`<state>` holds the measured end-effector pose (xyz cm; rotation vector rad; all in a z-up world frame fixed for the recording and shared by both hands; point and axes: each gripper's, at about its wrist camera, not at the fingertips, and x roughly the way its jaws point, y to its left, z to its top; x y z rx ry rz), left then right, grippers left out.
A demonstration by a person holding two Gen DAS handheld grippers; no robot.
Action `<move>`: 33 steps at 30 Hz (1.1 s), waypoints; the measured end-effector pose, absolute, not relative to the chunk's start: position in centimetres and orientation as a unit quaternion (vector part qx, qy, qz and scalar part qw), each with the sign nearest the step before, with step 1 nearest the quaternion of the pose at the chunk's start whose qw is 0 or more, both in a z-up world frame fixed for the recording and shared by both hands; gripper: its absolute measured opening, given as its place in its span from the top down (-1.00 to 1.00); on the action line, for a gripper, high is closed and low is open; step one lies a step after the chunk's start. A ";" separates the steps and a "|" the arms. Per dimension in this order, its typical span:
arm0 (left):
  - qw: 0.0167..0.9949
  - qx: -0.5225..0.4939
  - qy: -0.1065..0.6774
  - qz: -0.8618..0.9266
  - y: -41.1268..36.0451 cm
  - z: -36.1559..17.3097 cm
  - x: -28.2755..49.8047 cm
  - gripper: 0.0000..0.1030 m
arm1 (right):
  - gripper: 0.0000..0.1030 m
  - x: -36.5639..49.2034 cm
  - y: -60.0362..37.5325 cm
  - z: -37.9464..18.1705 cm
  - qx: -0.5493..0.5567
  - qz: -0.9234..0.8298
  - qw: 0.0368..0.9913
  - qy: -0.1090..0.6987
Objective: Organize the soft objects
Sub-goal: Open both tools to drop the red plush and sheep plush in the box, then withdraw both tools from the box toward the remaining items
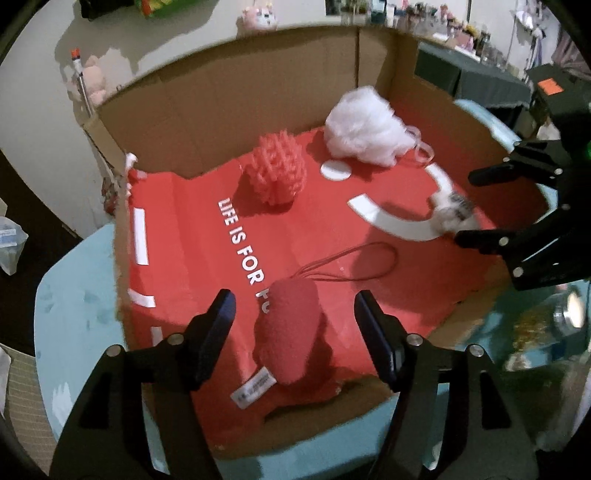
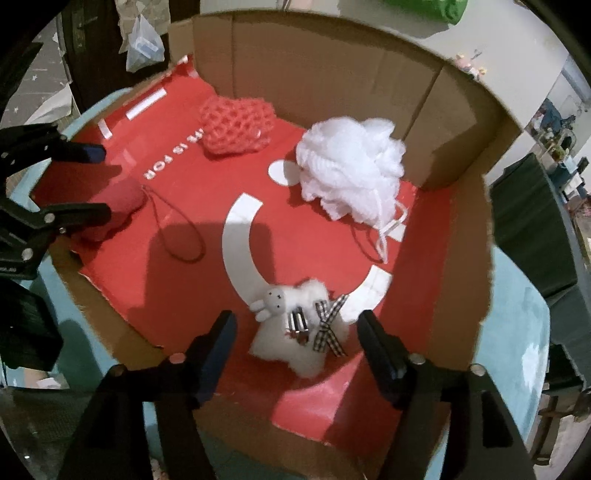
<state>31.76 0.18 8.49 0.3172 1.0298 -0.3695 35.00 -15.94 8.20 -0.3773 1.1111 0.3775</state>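
Note:
A cardboard box lined with a red printed sheet holds the soft things. A red plush with a loop cord and tag lies between the open jaws of my left gripper, fingers apart from it. A white star plush with a small bunny and checked ribbon lies between the open jaws of my right gripper. A pink knitted ball and a white mesh puff sit farther back. The right gripper shows in the left wrist view, the left gripper in the right wrist view.
The box stands on a light blue table. Its cardboard walls rise at the back and right side. Plastic bags, plush toys by the wall and a dark table with clutter lie beyond.

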 end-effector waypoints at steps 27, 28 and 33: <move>0.963 0.070 0.191 -0.179 0.2 22.0 6.9 -0.90 | -1.00 10.1 -18.8 24.7 -0.078 0.122 0.962 0.233; 0.965 0.067 0.184 -0.173 0.2 22.1 5.9 -0.90 | -1.00 9.0 -18.9 24.6 -0.074 0.119 0.964 0.226; 0.973 0.045 0.166 -0.152 0.8 21.3 2.1 -0.90 | -1.00 5.2 -19.3 22.7 -0.055 0.087 0.973 0.208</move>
